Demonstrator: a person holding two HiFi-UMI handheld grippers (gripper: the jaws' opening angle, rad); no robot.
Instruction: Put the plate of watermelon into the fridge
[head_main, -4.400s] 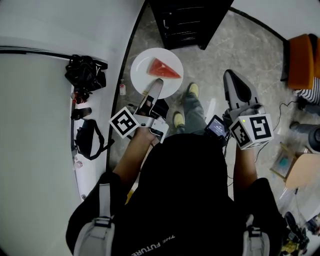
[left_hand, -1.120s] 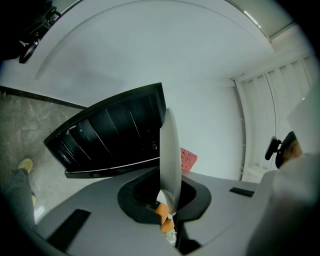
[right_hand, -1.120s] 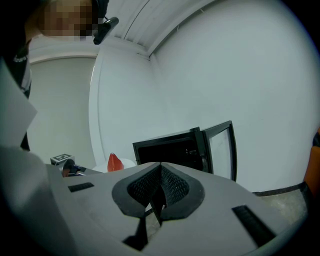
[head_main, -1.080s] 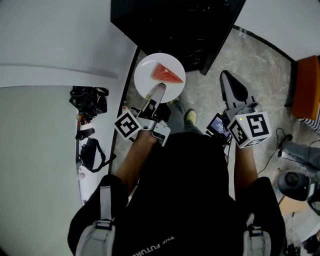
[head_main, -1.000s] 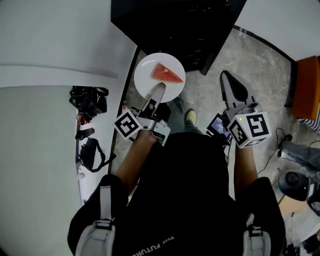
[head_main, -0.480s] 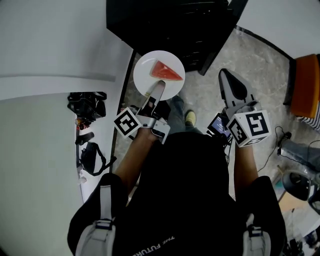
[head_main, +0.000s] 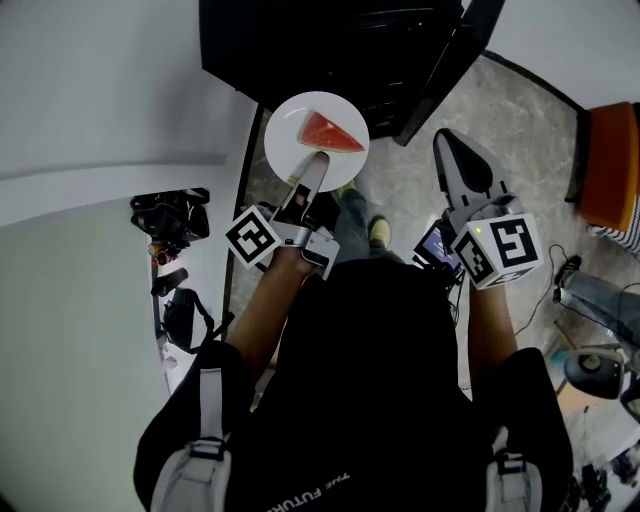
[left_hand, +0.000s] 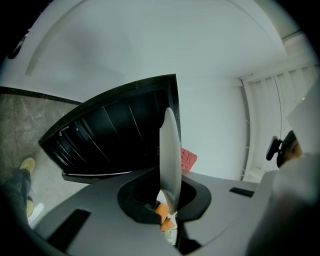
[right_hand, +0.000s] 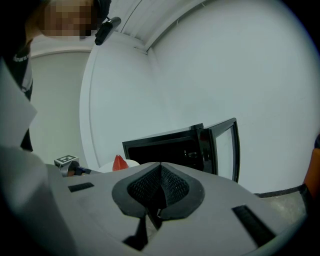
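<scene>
Left gripper (head_main: 317, 160) pinching plate (head_main: 285, 135) by its near rim, just at the open fridge (head_main: 330, 50). Right gripper (head_main: 450, 148) pressed together, empty. Risk: with an edge-only pinch the plate could sag, sliding the watermelon (head_main: 328, 132) off.

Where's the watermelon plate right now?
Head view, top centre: the plate carrying the watermelon wedge is held over the floor, its near rim clamped in the left tool, just in front of the open black fridge.

Watermelon (head_main: 328, 132) on plate (head_main: 285, 135), plate before open fridge (head_main: 300, 50).
</scene>
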